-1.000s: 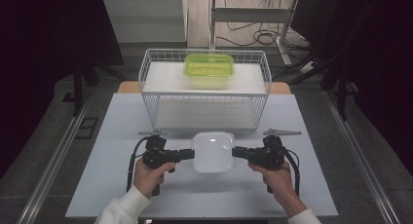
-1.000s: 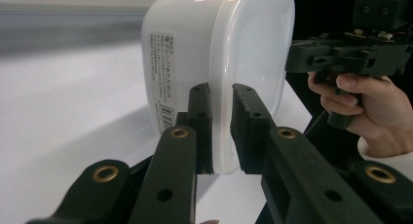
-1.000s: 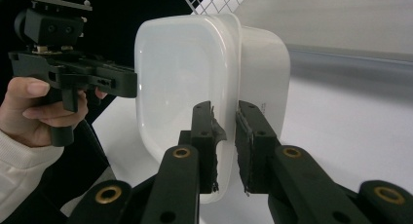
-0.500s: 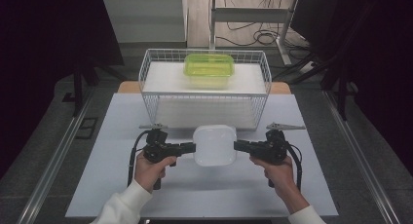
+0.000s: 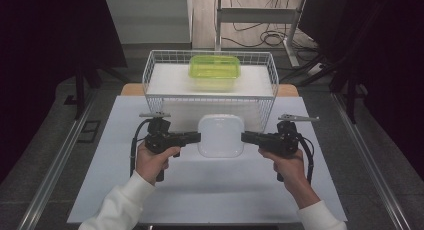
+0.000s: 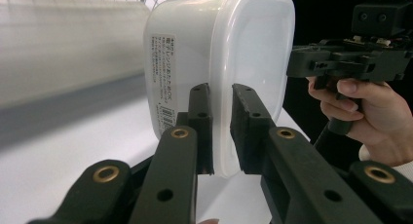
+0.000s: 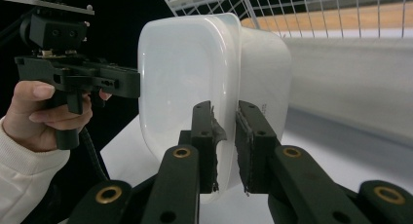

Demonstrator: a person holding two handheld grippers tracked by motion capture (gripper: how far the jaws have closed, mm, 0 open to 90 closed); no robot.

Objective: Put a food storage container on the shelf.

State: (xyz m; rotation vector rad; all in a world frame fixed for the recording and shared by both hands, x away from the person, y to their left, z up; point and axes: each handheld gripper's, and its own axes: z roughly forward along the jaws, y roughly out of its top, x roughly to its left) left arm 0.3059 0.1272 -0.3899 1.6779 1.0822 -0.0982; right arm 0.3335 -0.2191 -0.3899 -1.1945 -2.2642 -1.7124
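Observation:
A white lidded plastic box hangs above the white table, held level from both sides. My left gripper is shut on the rim at the box's left edge; its jaws pinch the lid's lip of the box in the left gripper view. My right gripper is shut on the rim at the right edge, with the box standing between its pads in the right gripper view. Each gripper view also shows the other hand and its gripper beyond the box.
A white wire basket stands at the table's far side, right behind the lifted box. A yellow-green lidded container rests inside it toward the back. Dark floor and cables lie beyond the table.
Both grippers have risen with the white box held between them, and it now sits closer to the basket's front wall in the high view.

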